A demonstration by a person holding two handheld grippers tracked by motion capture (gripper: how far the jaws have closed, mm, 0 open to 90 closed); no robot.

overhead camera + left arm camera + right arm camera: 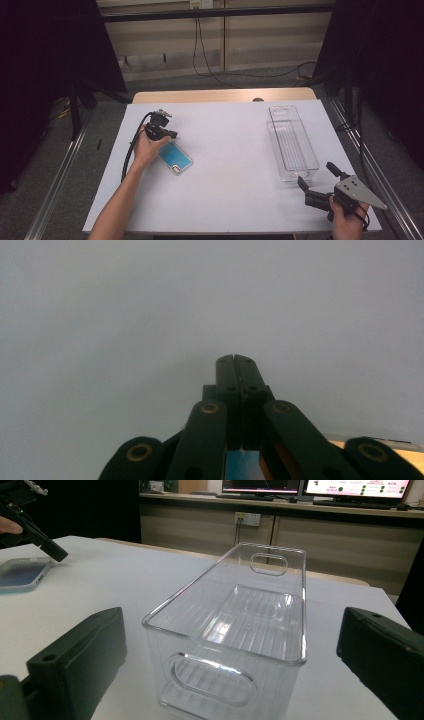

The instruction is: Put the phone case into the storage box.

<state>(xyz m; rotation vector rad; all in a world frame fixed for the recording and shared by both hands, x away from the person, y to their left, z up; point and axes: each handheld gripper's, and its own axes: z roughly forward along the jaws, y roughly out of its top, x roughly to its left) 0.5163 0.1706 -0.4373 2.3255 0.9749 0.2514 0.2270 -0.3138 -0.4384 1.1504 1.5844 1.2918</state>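
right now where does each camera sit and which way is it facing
High view: above the person's side, looking forward and down on the table; both forearms, left gripper, right gripper.
Left gripper view: rides the left gripper, facing bare white table; its shut jaws, a blue sliver of the phone beneath.
Right gripper view: low at the table's near edge, facing the clear bin; its open jaws.
Shared: the high and right gripper views both show bin, phone and left gripper.

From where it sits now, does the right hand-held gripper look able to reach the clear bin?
Probably yes. The right hand-held gripper has its jaws open and faces the near end of the clear bin, with bare white table between them and nothing in the way.
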